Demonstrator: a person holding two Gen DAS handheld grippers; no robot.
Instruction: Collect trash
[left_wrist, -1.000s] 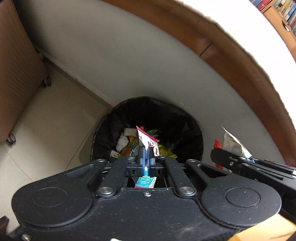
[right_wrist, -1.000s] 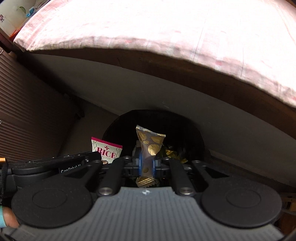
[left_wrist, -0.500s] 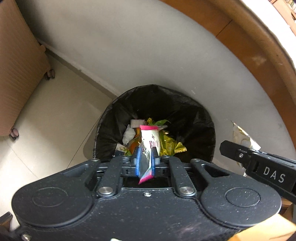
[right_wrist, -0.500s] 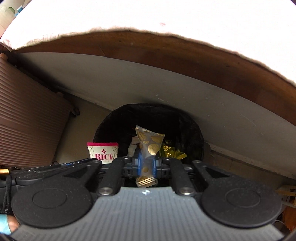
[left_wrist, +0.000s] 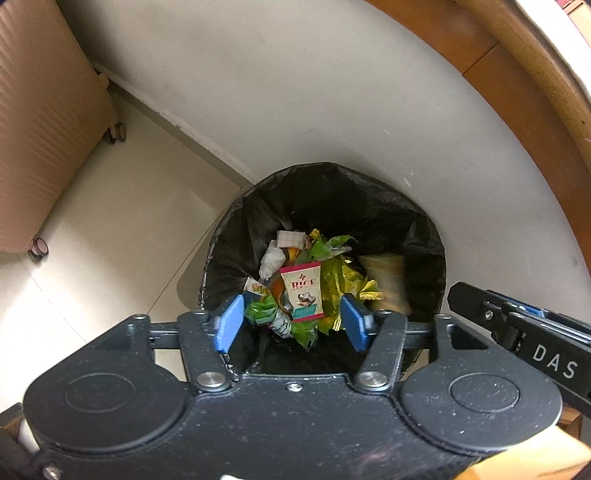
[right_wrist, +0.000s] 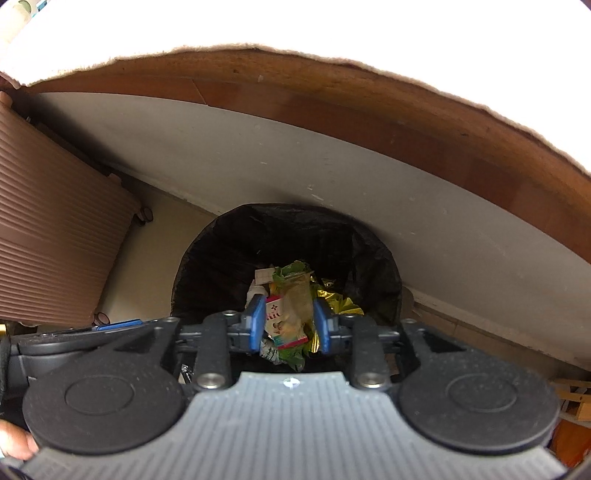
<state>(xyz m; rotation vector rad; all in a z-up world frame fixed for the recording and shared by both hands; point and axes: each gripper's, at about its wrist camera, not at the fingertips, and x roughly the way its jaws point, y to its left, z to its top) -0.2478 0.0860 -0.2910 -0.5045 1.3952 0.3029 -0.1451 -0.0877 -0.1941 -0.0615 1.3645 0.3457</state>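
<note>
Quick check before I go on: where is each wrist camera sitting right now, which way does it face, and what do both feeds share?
Left wrist: on the left gripper, facing steeply down into the bin; its opening jaws hold nothing; the right gripper shows at right.
Right wrist: on the right gripper, above the same bin; jaws opening, empty; a hand shows bottom left.
Shared: bin, rice packet, suitcase.

The bin (left_wrist: 325, 206) mouth lies open below, hemmed by wall (left_wrist: 295, 92), suitcase (left_wrist: 40, 122) and wooden ledge (right_wrist: 332, 107).
</note>
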